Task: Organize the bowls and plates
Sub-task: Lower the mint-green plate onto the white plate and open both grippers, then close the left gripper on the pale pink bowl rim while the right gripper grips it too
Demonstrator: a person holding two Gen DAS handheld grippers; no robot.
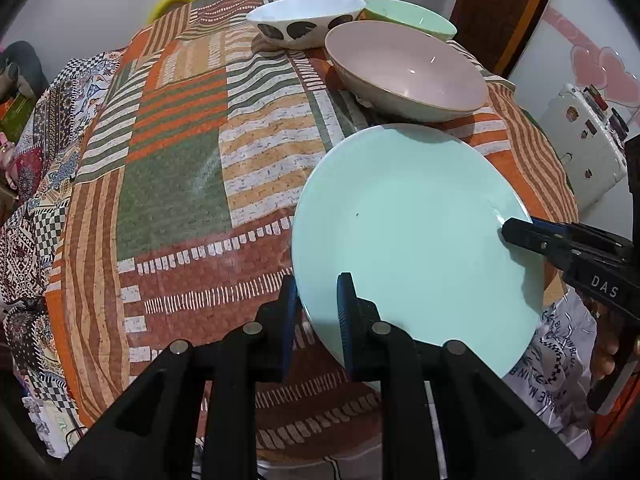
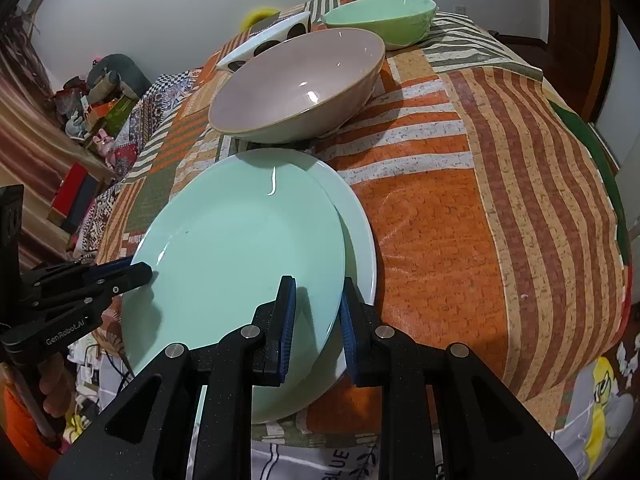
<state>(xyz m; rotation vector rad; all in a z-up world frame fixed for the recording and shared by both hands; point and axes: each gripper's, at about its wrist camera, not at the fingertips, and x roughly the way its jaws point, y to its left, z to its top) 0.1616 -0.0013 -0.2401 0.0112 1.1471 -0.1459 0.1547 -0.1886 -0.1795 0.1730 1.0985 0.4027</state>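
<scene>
Both grippers hold one mint-green plate (image 1: pixel 408 216) (image 2: pixel 240 248) by opposite rims. My left gripper (image 1: pixel 318 292) (image 2: pixel 140 272) is shut on its near-left rim, and my right gripper (image 2: pixel 318 296) (image 1: pixel 508 232) is shut on the opposite rim. In the right wrist view a second, paler plate (image 2: pixel 360 232) lies on the table under it, offset to the right; I cannot tell whether the two touch. Behind them stand a pink bowl (image 1: pixel 408 76) (image 2: pixel 296 92), a white bowl with dark spots (image 1: pixel 304 20) (image 2: pixel 264 46) and a green bowl (image 1: pixel 412 18) (image 2: pixel 384 16).
The table (image 1: pixel 180 160) (image 2: pixel 480 200) wears a patchwork cloth of orange, green and striped panels, and its near edge runs just under the plates. A white suitcase (image 1: pixel 584 152) stands off its right side. Clutter and boxes (image 2: pixel 80 184) fill the floor to the left.
</scene>
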